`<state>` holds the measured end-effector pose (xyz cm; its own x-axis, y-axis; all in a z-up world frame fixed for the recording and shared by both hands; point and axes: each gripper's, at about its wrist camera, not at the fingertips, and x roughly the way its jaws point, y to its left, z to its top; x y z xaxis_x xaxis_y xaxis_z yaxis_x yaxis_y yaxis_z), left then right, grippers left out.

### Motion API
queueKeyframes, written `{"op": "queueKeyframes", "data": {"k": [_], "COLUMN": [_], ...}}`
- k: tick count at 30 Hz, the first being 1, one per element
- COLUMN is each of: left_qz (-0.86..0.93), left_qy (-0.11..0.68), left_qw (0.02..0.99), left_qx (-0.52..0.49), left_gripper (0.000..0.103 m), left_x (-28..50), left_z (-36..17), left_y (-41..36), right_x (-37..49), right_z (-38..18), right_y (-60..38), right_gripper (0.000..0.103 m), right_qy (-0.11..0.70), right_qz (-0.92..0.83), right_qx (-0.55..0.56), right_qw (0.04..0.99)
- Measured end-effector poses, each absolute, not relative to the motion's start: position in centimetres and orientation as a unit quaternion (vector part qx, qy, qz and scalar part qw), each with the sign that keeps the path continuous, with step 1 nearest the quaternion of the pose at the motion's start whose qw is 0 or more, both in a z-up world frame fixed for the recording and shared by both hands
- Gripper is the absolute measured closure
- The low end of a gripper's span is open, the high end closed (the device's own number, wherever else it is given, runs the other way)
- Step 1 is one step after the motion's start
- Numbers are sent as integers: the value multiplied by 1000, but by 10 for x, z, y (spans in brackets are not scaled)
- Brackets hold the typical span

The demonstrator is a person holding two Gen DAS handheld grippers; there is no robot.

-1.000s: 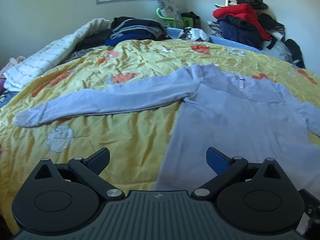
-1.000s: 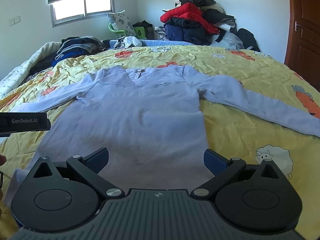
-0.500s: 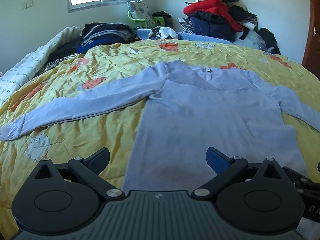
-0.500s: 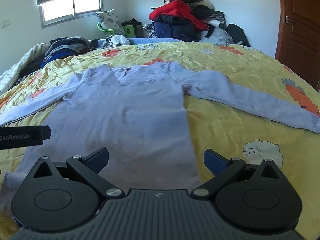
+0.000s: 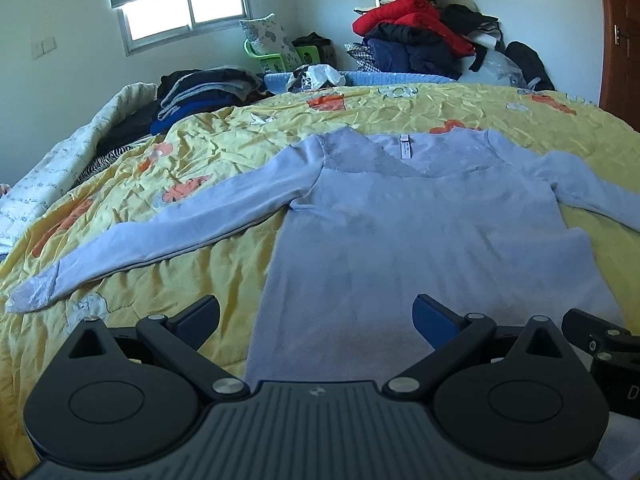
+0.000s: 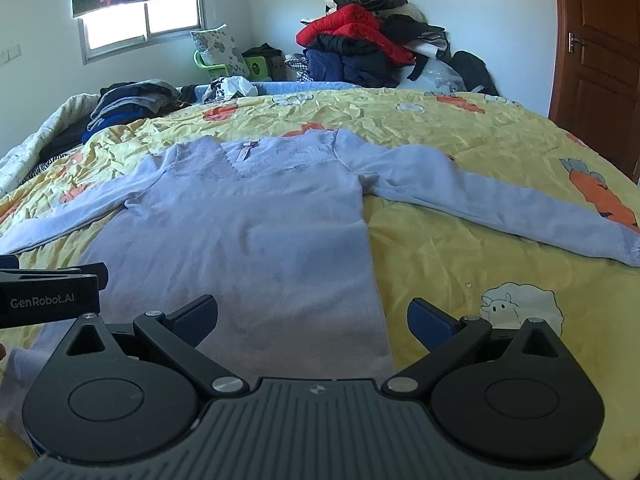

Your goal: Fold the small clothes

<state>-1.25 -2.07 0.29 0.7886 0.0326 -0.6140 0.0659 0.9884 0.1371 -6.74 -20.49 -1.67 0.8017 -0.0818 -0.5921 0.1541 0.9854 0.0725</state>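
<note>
both grippers [image 5: 316,314] [image 6: 312,314] are showing black linkage arms, silver screws, blue finger pads [image 6: 428,318], a ribbed grey base.

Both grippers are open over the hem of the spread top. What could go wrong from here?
1. The quilt is wrinkled under the top; a low pinch may catch it too.
2. The left gripper straddles the top's side edge, so it may grab only one layer.
3. The sleeves lie wide apart and may drag.

Across my bed lies a yellow quilt [image 6: 460,152] printed with carrots and sheep. At its far left corner sits a stack of dark folded clothes [image 5: 204,90]; beyond the far edge, a heap of jackets [image 6: 360,46], a green chair [image 6: 224,64], a window [image 5: 184,16].
</note>
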Motion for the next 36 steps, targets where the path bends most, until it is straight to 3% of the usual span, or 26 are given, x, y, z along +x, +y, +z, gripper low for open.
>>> {"op": "queueKeyframes", "data": {"k": [36], "left_qz": [-11], "left_qy": [334], "left_qw": [940], "left_qx": [63], "left_gripper": [0], "left_x": [-11], "left_z": [1], "left_y": [-19], "right_x": [-64], "right_z": [-19], "right_y": [-209], "right_gripper": [1], "right_qy": [316], "right_qz": [-66], "right_qx": [73], "right_qw": [944]}}
